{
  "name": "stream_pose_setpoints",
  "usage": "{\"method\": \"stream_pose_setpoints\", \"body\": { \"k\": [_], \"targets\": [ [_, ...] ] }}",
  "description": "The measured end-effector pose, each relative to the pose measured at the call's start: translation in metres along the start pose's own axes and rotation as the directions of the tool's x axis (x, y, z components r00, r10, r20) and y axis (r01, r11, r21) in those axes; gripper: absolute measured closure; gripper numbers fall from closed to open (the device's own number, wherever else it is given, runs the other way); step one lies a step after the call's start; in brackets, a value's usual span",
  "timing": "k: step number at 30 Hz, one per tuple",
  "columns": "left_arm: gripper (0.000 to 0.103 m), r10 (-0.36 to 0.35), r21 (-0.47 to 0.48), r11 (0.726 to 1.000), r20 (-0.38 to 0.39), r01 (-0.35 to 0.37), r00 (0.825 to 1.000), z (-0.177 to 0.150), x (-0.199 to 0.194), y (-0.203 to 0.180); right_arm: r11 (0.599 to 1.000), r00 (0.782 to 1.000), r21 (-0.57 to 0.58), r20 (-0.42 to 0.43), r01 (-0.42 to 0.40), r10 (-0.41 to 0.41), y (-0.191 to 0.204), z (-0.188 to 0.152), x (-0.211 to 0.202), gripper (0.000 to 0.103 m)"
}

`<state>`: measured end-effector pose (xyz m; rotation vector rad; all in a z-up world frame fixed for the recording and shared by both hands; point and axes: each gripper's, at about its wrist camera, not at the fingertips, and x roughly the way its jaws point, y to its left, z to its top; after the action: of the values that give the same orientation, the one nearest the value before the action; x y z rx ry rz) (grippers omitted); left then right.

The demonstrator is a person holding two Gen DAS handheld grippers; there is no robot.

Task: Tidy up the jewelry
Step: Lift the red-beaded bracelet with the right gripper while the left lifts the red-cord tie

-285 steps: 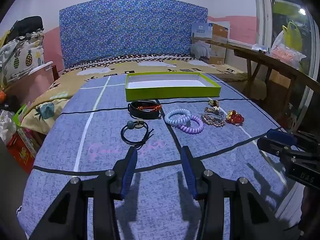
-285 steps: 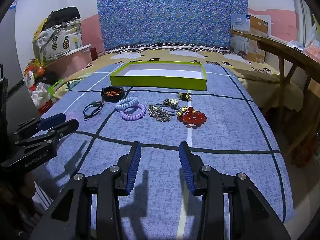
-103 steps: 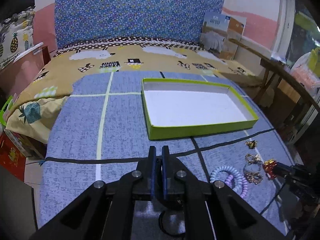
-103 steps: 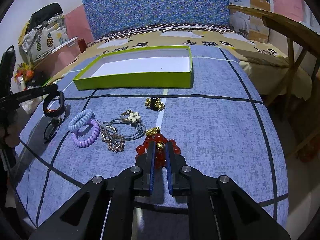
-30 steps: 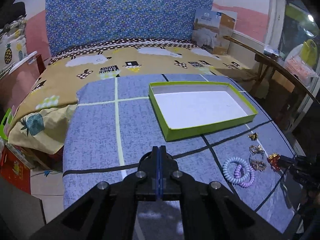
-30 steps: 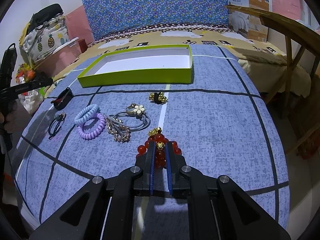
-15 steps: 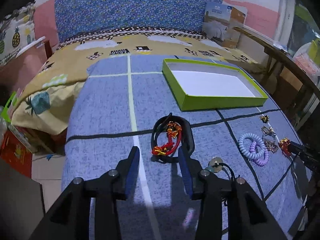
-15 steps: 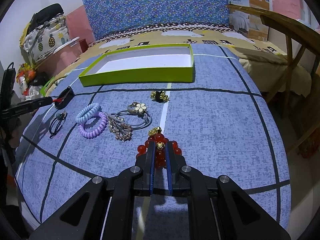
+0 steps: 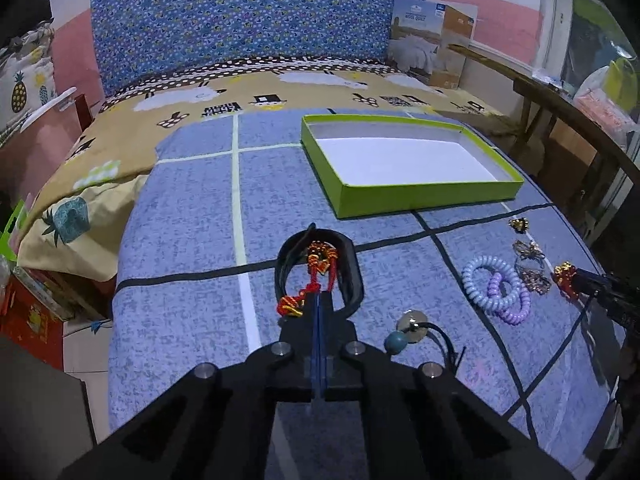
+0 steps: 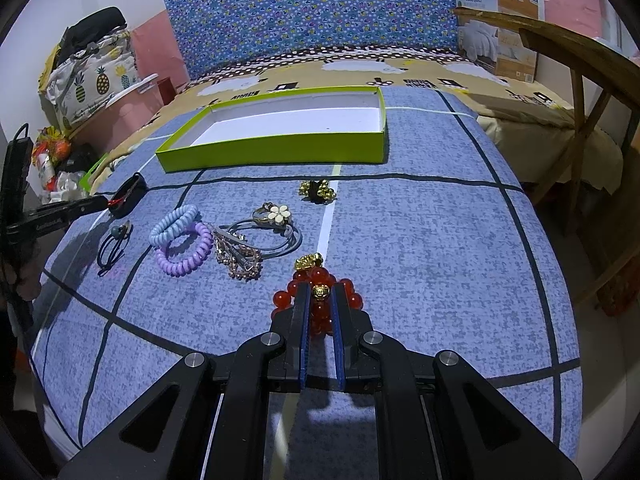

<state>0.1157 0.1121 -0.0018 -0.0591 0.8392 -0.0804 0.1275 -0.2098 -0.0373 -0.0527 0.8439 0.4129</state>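
Two coil hair ties (image 10: 182,240) linked, rhinestone clip (image 10: 238,258) touching them

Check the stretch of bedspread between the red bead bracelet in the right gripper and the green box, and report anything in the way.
The right gripper is shut on the red bead bracelet. One small gold and black clip lies on the blue bedspread, roughly on the line to the shallow green box. Lifted over it, the path looks clear.

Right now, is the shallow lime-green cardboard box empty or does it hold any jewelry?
Empty. The shallow lime-green cardboard box shows only its bare white floor in both views; every piece still lies outside on the blue cloth.
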Motion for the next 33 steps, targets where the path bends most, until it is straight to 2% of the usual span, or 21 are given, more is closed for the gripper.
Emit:
{"method": "stream_pose_setpoints", "body": {
  "k": [6,9,11,12,13,20,27,33],
  "targets": [
    [0.103,-0.01,-0.002,1.0,0.058,0.01,0.998,0.003,-0.017,0.002,1.0,1.0,0.0,-0.001,0.0,0.0,0.0,0.0,0.0,0.093],
    [0.1,-0.033,-0.01,0.999,0.057,0.034,0.998,0.005,-0.016,0.006,1.0,1.0,0.001,0.0,0.0,0.0,0.0,0.0,0.0,0.093],
    [0.074,-0.016,-0.031,0.999,0.036,0.017,0.999,0.003,-0.011,0.01,1.0,1.0,0.001,0.0,0.0,0.0,0.0,0.0,0.0,0.093],
    [0.055,-0.014,-0.039,0.999,0.03,0.016,0.999,0.002,-0.009,0.01,1.0,1.0,0.001,0.0,0.001,-0.001,0.0,0.0,0.0,0.093],
    [0.053,-0.019,-0.05,0.999,0.028,0.02,0.999,0.0,-0.007,0.012,1.0,1.0,0.001,0.0,0.001,-0.001,0.0,0.0,0.0,0.093],
    [0.053,-0.012,-0.056,0.998,-0.011,0.011,1.0,-0.003,0.008,0.01,1.0,1.0,0.0,-0.001,0.001,-0.001,-0.001,0.0,0.0,0.093],
    [0.078,0.005,-0.054,0.999,-0.016,-0.006,1.0,-0.001,0.011,0.009,1.0,1.0,-0.001,-0.001,0.004,-0.004,-0.001,-0.001,0.0,0.093],
    [0.084,0.015,-0.055,0.998,-0.013,-0.016,1.0,-0.003,0.009,0.011,1.0,1.0,-0.001,-0.001,0.004,-0.004,-0.001,-0.001,0.0,0.093]
  ]
}}
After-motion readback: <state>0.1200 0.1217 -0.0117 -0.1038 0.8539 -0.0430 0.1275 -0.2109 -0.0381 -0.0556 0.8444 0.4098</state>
